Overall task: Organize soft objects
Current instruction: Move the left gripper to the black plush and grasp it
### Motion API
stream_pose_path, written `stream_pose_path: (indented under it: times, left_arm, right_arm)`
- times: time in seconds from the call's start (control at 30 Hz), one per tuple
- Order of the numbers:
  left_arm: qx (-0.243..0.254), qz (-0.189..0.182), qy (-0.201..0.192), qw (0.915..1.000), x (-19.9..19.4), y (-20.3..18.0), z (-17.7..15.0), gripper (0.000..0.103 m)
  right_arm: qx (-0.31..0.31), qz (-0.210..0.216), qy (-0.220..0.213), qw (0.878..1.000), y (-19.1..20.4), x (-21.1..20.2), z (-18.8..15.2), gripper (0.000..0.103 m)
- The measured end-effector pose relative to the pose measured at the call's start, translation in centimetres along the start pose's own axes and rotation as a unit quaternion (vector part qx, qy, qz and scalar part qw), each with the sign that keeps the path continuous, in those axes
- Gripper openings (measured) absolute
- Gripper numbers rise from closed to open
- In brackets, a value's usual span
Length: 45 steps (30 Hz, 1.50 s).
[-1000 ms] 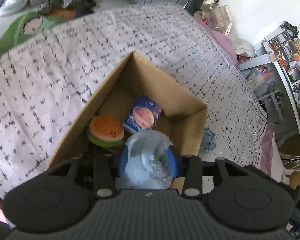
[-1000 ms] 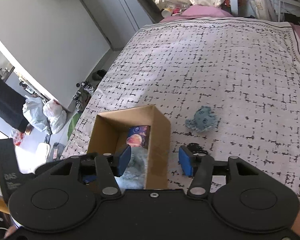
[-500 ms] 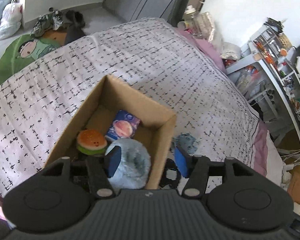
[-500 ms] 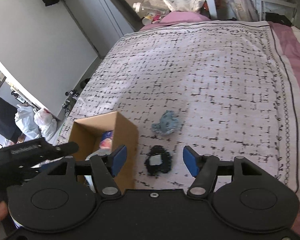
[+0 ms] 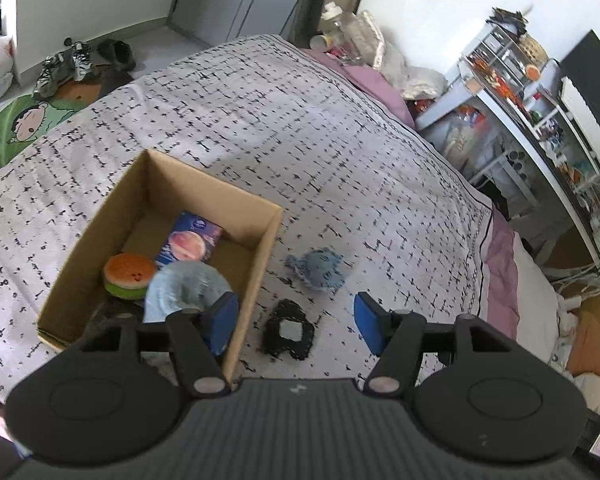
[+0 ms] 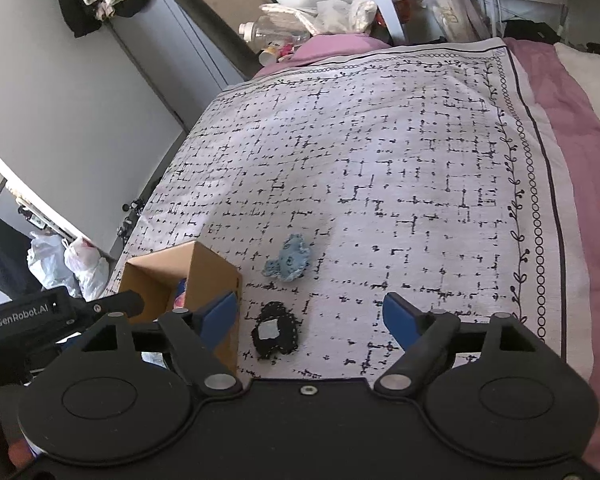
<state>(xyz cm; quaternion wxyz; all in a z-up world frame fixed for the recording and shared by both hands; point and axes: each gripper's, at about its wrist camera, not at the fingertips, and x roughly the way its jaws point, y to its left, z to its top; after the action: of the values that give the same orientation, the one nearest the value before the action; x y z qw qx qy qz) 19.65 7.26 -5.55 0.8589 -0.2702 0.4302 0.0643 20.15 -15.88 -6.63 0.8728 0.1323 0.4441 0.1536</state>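
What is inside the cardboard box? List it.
The box holds a burger toy, a blue packet and a fluffy blue plush. The near corner of its floor is hidden by the left gripper's fingers.

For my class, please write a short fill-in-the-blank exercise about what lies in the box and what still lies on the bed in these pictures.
1. The burger toy lies inside the ______ box.
2. The small blue plush and the black item lie on the bedspread, ______ the box.
3. The left gripper holds ______.
4. The number of items visible inside the box is ______.

Missing words: cardboard; outside; nothing; three
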Motion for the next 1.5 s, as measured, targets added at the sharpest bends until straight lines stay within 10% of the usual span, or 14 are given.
stream_pose_path:
  times: [0.47,1.5]
  left_arm:
    - [0.025,0.020,0.022,0.9992,2.5,-3.2,-1.9,0.063]
    - [0.042,0.106,0.039,0.9927,12.0,-5.2,-5.2,0.062]
  right_arm:
    - [0.017,0.021,0.014,1.000,-3.6,0.5,0.6,0.098]
    - [0.055,0.062,0.043,0.996,-8.6,5.8,1.1,0.102]
